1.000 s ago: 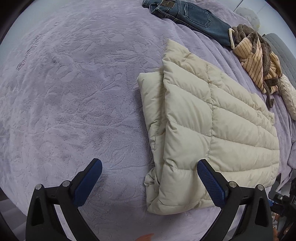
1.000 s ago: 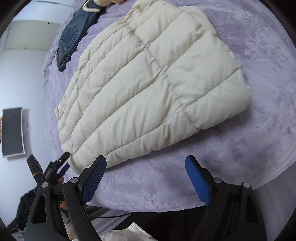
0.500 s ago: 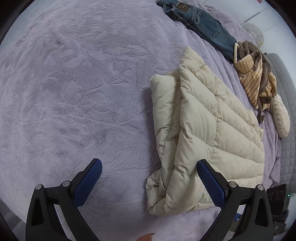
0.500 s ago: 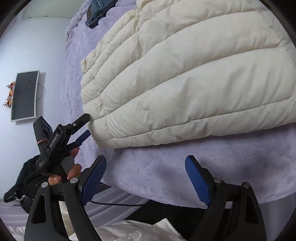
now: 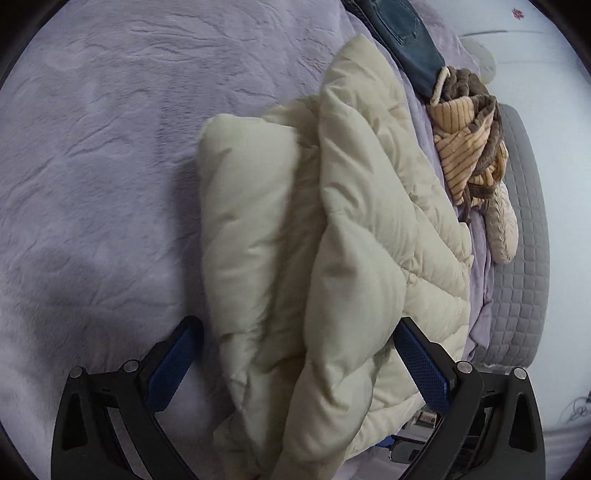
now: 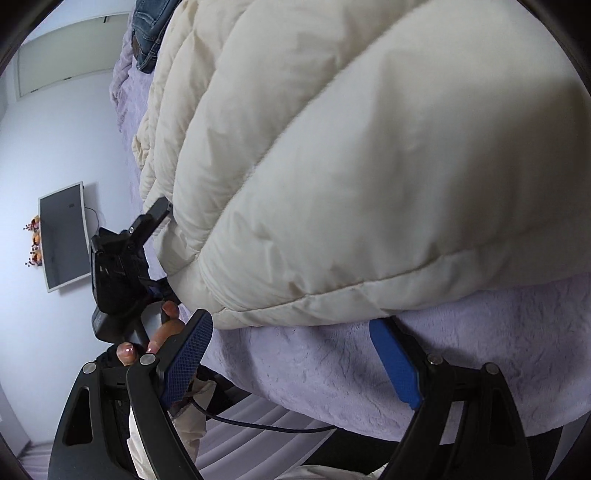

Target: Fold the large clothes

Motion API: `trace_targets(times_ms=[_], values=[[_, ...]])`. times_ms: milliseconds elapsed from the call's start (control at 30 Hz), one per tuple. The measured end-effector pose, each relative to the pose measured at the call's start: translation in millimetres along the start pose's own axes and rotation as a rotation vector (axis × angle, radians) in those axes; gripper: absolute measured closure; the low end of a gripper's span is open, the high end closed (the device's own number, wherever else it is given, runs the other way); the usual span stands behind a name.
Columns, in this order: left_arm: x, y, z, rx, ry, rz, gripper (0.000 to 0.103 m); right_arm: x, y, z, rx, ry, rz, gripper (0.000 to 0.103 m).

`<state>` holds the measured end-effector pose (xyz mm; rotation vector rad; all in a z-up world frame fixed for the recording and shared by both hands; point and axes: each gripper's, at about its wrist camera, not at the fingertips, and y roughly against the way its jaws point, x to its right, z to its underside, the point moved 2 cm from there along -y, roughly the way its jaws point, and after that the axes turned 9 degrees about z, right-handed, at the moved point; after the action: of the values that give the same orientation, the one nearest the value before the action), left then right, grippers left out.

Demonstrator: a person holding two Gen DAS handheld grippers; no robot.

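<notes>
Straddling folded cream jacket edge: left gripper spread | right gripper spread, jacket just above

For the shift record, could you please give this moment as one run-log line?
stage: approaching near hem | garment: cream puffer jacket, partly folded on purple bedspread | left hand-held gripper: open, straddling hem | right hand-held gripper: open

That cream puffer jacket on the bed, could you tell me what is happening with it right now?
A person is folding the cream puffer jacket on a lilac bedspread, with a handheld gripper in each hand. The jacket is already partly folded. The left gripper has its near end between wide-open jaws, and the right gripper sits at the jacket's edge by the side of the bed, jaws open too. Nothing is clamped yet. Jeans and a striped garment lie further back.
</notes>
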<state>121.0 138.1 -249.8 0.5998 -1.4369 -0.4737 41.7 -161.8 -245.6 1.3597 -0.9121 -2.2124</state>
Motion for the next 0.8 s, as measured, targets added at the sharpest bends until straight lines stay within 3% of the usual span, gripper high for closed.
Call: trace_targets(times_ms=[100,133,167,200,233,467,633,667,700,767,800], values=[[8.1,-5.9,-6.5,-0.033,-0.047,-0.005,0.004,3.2,-2.5,0.2,0.0,-0.007,0.001,0.014],[10.2,-6.3,-6.7,-0.041,-0.062,-0.007,0.02,3.7,-1.1,0.9,0.0,-0.007,0.002,0.014],[12.3,-6.4,-7.1,-0.052,-0.071,0.0,0.028,3.2,-0.2,1.6,0.0,-0.003,0.006,0.014],[14.0,-6.4,-7.8,-0.062,-0.073,0.026,0.049,1.9,1.8,2.9,0.0,0.006,0.011,0.014],[15.6,-7.0,-8.3,-0.071,-0.067,0.056,0.061,-1.1,3.1,4.8,0.001,0.02,0.018,0.014],[22.5,-3.5,-3.9,-0.066,-0.116,0.028,0.061,-30.4,52.9,13.9,0.044,0.183,0.108,0.014],[26.1,-5.4,-4.2,-0.063,-0.109,0.013,0.062,-55.8,104.5,-11.9,0.235,0.303,0.262,0.016],[30.3,-5.8,-3.6,-0.055,-0.116,0.002,0.063,-61.0,112.2,-19.6,0.282,0.334,0.299,0.032],[33.3,-4.5,-2.2,-0.052,-0.123,0.002,0.071,-66.1,115.9,-27.6,0.313,0.359,0.336,0.058],[43.2,-1.4,-0.8,-0.038,-0.128,-0.005,0.076,-69.3,117.9,-50.7,0.332,0.402,0.388,0.083],[50.3,1.1,0.2,-0.029,-0.133,-0.012,0.078,-71.6,116.4,-59.3,0.338,0.432,0.398,0.087]])
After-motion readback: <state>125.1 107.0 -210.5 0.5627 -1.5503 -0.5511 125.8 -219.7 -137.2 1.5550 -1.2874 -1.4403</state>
